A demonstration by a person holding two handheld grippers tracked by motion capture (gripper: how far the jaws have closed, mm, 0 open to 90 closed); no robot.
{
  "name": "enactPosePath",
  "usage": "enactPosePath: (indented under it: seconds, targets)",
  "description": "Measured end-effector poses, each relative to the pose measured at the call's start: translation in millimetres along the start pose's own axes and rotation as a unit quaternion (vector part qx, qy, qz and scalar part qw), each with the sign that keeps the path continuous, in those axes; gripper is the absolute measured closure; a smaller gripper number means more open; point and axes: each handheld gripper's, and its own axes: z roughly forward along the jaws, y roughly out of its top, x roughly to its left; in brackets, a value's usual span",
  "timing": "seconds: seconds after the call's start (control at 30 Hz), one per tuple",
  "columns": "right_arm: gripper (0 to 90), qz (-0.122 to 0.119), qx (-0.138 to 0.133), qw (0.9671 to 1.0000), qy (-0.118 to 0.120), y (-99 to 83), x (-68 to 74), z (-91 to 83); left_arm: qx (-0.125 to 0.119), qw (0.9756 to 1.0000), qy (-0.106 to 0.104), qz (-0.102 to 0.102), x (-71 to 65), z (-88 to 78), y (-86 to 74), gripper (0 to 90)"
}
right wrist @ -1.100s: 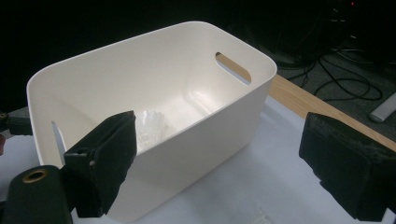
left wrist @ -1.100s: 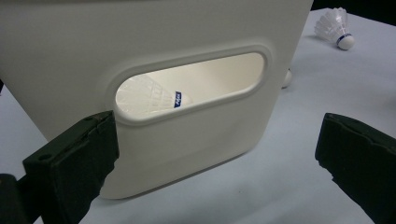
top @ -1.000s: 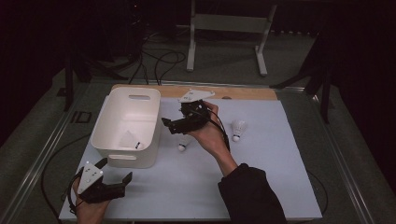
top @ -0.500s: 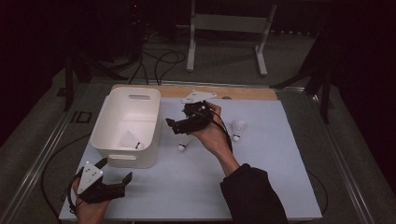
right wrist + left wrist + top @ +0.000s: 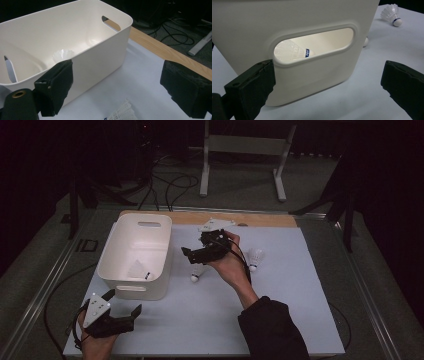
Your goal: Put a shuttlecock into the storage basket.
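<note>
- Hovering mid-frame in the high view, the right gripper (image 5: 192,256) had its jaws spread wide with nothing between them, just above a shuttlecock (image 5: 196,275) lying on the table (image 5: 280,310).
- The left gripper (image 5: 125,316) sat at lower left, jaws apart and empty, facing the white bin (image 5: 120,285).
- One shuttlecock (image 5: 292,50) lay inside that bin (seen through the handle slot); another (image 5: 255,257) lay right of centre.

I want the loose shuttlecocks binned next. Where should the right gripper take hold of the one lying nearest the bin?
Probably by its feather skirt, from above. That shuttlecock lies on its side on the table, and the skirt is its widest, softest part; the round cork would likely slip. The right gripper hovers open above it.
</note>
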Motion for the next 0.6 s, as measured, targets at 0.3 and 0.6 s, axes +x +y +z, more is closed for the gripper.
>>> enactPosePath:
  seconds: [0.3,0.6]
  targets:
    - [11.1,0.004,0.002,1.0,-0.003,-4.2,-3.0,0.9,0.001,1.0,0.0,0.001,0.1,0.0,0.0,0.0]
    - [11.0,0.007,0.005,0.9999,-0.009,-8.2,-7.2,0.6,0.002,1.0,0.001,0.0,-0.1,0.2,0.0,0.0]
